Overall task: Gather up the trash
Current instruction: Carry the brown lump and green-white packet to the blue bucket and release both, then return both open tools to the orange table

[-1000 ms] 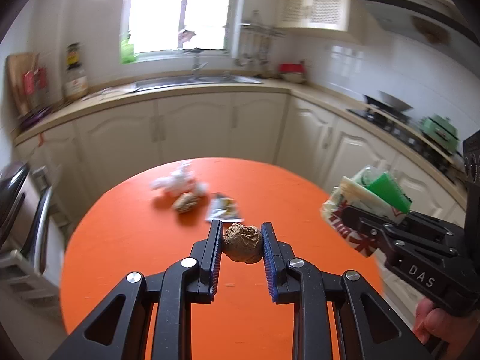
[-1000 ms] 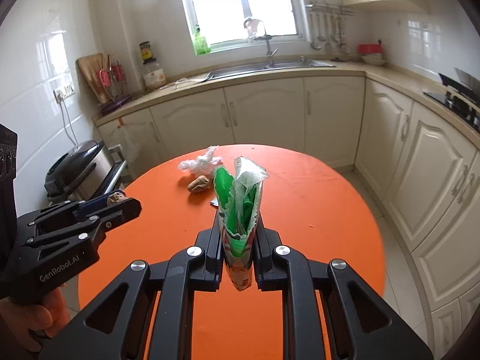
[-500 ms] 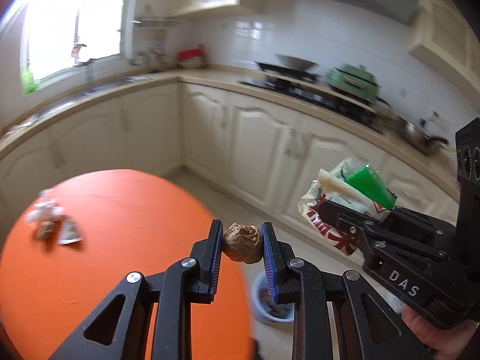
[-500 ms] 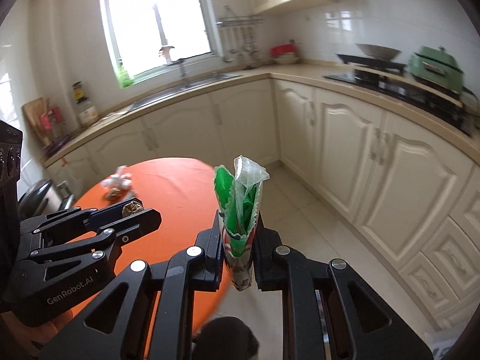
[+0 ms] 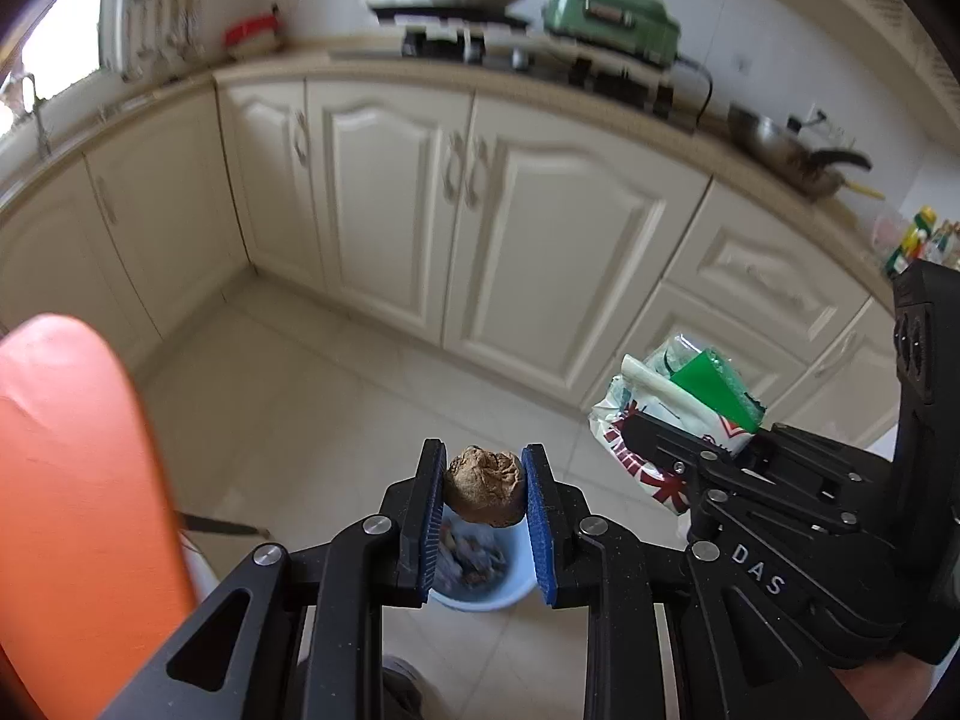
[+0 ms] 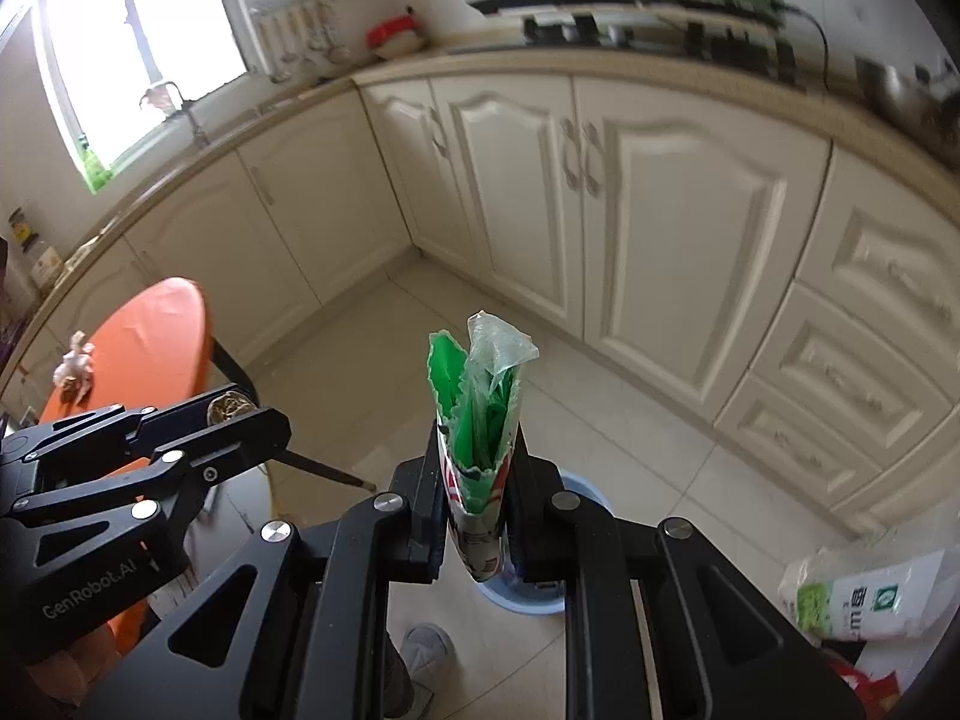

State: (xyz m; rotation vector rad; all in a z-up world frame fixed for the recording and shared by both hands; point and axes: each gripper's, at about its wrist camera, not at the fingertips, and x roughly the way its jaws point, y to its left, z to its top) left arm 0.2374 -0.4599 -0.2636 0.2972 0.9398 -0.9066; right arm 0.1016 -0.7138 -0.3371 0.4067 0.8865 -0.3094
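An orange table (image 5: pixel 72 480) edges the left. The left gripper (image 5: pixel 483 492) clamps a brown crumpled lump (image 5: pixel 485 485) above a blue bin (image 5: pixel 474 570) on the tiled floor. At right, the right gripper (image 6: pixel 477 501) pinches a green-lined wrapper (image 6: pixel 477 408) upright.

The blue bin (image 5: pixel 474 588) on the floor is mostly hidden in the left wrist view behind the left hand-held gripper (image 5: pixel 483 492) and the brown lump (image 5: pixel 485 486) it clamps; the contents are a blur. In the right wrist view only slivers of the bin's rim (image 6: pixel 579 483) show behind the right hand-held gripper (image 6: pixel 475 480) and its green-and-white wrapper (image 6: pixel 477 420). The orange worktop (image 5: pixel 72 480) is cut off at the left edge. Scraps on the orange top (image 6: pixel 75 360) are too small to identify.
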